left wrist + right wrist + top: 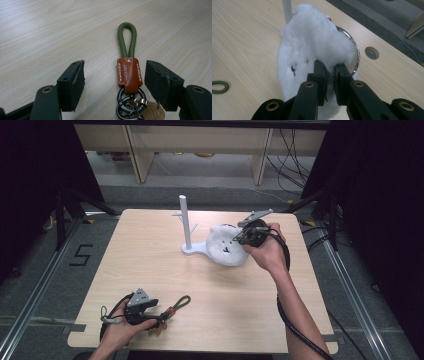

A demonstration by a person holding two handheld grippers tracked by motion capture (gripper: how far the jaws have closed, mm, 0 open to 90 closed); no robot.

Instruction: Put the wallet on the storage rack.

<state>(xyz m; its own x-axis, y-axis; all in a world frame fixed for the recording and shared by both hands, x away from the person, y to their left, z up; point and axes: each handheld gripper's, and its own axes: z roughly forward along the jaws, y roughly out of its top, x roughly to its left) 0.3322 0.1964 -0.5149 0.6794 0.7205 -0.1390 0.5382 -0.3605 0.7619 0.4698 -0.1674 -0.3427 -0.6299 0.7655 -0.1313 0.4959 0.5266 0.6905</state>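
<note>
Nearest the camera in the high view, at the near-left corner of the bench (150,250), the person's left hand (120,330) holds the left gripper (162,316) low over the wood. Its jaws stand wide apart, one on each side of a keychain (128,75) that lies flat on the bench between them without touching either. The keychain has a green cord loop (127,40) pointing away from the gripper, a brown leather tab (128,73) with white stitching, and dark metal rings (130,102) at the near end, with a small tan piece beside the rings.

Farther off, toward the far-right part of the bench, the right hand (267,252) holds the right gripper (329,75). Its jaws are closed on the fluffy edge of a white plush toy (309,47), pinching the fur between them. The plush toy has small dark face marks on the side turned toward the person. A shiny metal rim (355,56) shows just behind the fur in the right gripper view; what it belongs to cannot be told.

Just left of the plush toy stands a white upright stand (184,222) with short side pegs, its flat base touching or slipping under the toy's edge. A round hole (372,52) sits in the bench surface near the right edge. A black cable (292,320) trails from the right gripper along the forearm toward the near edge.
</note>
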